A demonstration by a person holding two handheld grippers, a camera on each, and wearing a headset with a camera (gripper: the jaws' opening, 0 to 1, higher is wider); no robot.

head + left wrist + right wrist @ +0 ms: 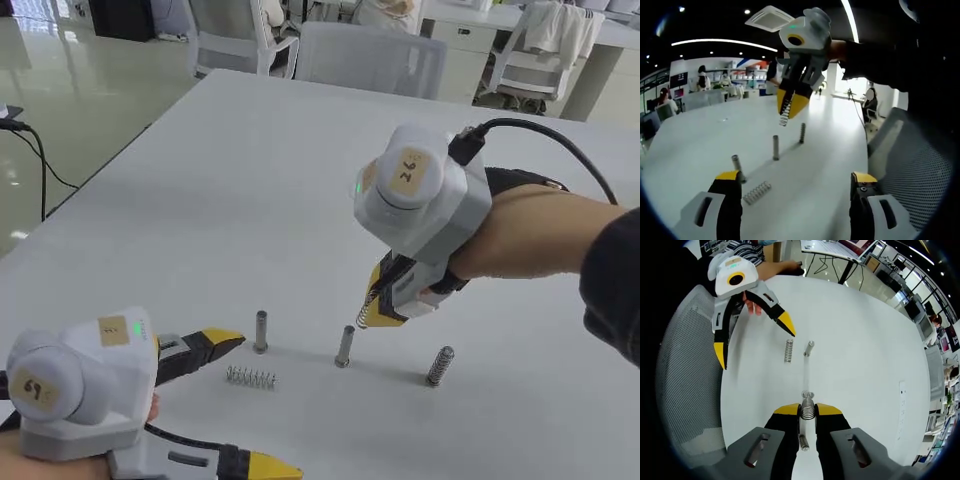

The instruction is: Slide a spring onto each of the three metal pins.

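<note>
The right claw (pixel 380 312) is pinched on a spring (pixel 363 311), which hangs tilted just above and beside the top of the middle pin (pixel 345 346). From the head view it cannot be told whether the spring's lower end touches that pin. In the right gripper view the coil sits between the yellow tips with a round pin top just beyond it (the small shape lower in the gap between the jaws is too blurred to name).

The right pin (pixel 446 351) carries a second spring (pixel 438 371) down its length and leans a little. The left pin (pixel 261 332) stands bare and upright on the white table (pixel 300 160). A loose spring (pixel 250 377) lies flat on the table near the left pin, inside the spread of the left claw (pixel 258 402), which gapes wide and holds nothing. The lower jaw of that claw is partly cut off by the bottom edge of the head view, and the hand behind it barely shows.

A black cable (pixel 560 140) runs from the right claw's housing over the person's wrist. A mesh chair back (pixel 370 58) stands at the table's far edge.
</note>
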